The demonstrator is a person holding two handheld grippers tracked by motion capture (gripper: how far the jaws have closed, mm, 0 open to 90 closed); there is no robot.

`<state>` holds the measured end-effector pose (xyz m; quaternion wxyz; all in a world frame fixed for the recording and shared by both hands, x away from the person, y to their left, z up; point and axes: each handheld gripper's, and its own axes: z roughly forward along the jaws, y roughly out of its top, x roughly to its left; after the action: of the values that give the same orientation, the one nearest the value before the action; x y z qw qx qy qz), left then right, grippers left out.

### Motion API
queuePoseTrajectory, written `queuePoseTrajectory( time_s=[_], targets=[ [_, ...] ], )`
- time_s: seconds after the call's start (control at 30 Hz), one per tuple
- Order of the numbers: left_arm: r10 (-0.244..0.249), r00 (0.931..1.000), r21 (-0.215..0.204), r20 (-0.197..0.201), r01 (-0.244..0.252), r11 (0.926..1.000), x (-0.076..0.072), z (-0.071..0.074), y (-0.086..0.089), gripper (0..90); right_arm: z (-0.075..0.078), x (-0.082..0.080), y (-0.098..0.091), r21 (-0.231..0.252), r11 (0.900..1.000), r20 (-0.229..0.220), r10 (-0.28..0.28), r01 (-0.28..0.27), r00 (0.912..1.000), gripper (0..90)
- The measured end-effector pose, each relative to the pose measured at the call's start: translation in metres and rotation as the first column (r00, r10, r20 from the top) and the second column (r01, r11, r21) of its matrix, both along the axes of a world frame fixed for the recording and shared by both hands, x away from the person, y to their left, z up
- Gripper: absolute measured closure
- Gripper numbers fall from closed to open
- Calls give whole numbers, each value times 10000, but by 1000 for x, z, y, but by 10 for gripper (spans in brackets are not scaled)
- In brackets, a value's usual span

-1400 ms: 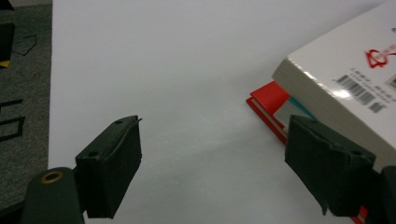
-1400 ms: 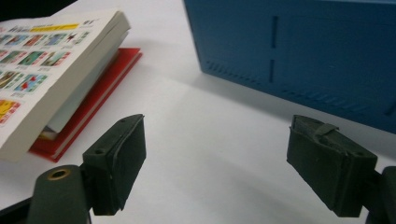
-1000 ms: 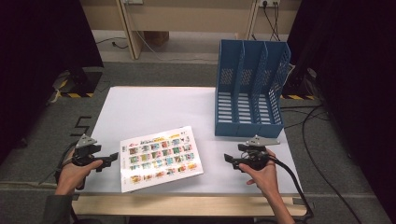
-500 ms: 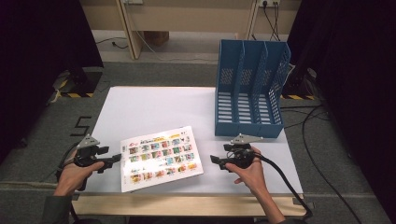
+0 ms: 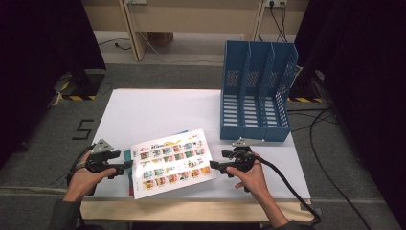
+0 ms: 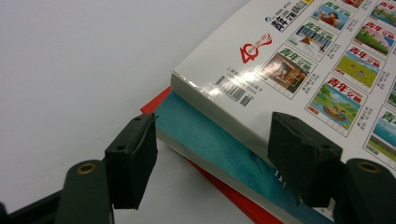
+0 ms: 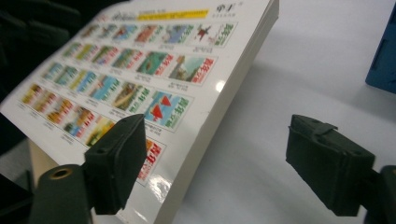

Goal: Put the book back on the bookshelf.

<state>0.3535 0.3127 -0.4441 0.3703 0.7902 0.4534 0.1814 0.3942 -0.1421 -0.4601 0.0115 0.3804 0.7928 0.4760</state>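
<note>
Magazine stack (image 5: 172,163) flat at near centre of counter (image 5: 153,110); blue file rack (image 5: 256,96) far right, likely destination. Left gripper (image 5: 128,165) clamped on stack's left edge, ready to lift. Right gripper (image 5: 212,166) jaws apart, lined up at right edge for second hold.

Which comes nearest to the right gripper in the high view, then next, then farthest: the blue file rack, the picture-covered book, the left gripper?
1. Picture-covered book, just left of the right gripper.
2. Blue file rack, behind it, farther up the table.
3. Left gripper, across the book at the table's left.
</note>
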Motion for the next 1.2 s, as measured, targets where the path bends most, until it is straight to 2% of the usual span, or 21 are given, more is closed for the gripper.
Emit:
queuePoseTrajectory(
  time_s=[0.07, 0.1, 0.13, 0.23, 0.33, 0.43, 0.6, 0.7, 0.9, 1.0, 1.07, 1.2],
  targets=[
    [-5, 10000, 35, 7, 5, 10000, 0, 0, -1, 319, 0, 0, 5, -452, 9989, 237, 119, -108, 9996, 202],
    [-5, 10000, 35, 7, 5, 10000, 0, 0, -1, 320, 0, 0, 5, -452, 9989, 237, 119, -108, 9996, 202],
    [-5, 10000, 24, 7, 5, 10000, 0, 0, -1, 317, 1, -1, 12, -301, 9988, 127, 389, -385, 9992, 212],
    [2, 10000, -58, 49, -2, 10000, 0, -1, -2, 322, 0, 3, 19, -599, 9975, 43, 386, -382, 9992, 206],
    [-189, 9998, -240, -50, 187, 9995, 0, -2, -5, 328, -4, 7, 23, -302, 9984, -291, 475, -484, 9984, 212],
    [-367, 9993, -210, -63, 366, 9991, 0, -2, -10, 321, -9, 11, 26, -30, 9982, -807, 587, -591, 9950, 199],
    [-425, 9991, -277, -67, 423, 9987, -1, -3, -13, 326, -13, 15, 26, 283, 9973, -1135, 699, -671, 9911, 201],
    [-572, 9983, -333, -84, 569, 9978, -1, -4, -17, 321, -16, 18, 27, 475, 9966, -1506, 731, -666, 9859, 183],
    [-476, 9988, -430, -70, 472, 9980, -1, -5, -17, 308, -15, 21, 28, 473, 9966, -1772, 752, -678, 9813, 188],
    [-475, 9988, -514, -85, 470, 9976, 0, -7, -17, 299, -10, 22, 31, 71, 9973, -1898, 731, -731, 9791, 194],
    [-406, 9991, -665, -144, 395, 9970, 0, -8, -16, 275, -7, 23, 31, -33, 9971, -1896, 740, -760, 9791, 222],
    [-377, 9992, -698, -152, 365, 9969, 1, -9, -15, 262, -5, 24, 28, 94, 9973, -1867, 736, -731, 9797, 257]
  ],
)
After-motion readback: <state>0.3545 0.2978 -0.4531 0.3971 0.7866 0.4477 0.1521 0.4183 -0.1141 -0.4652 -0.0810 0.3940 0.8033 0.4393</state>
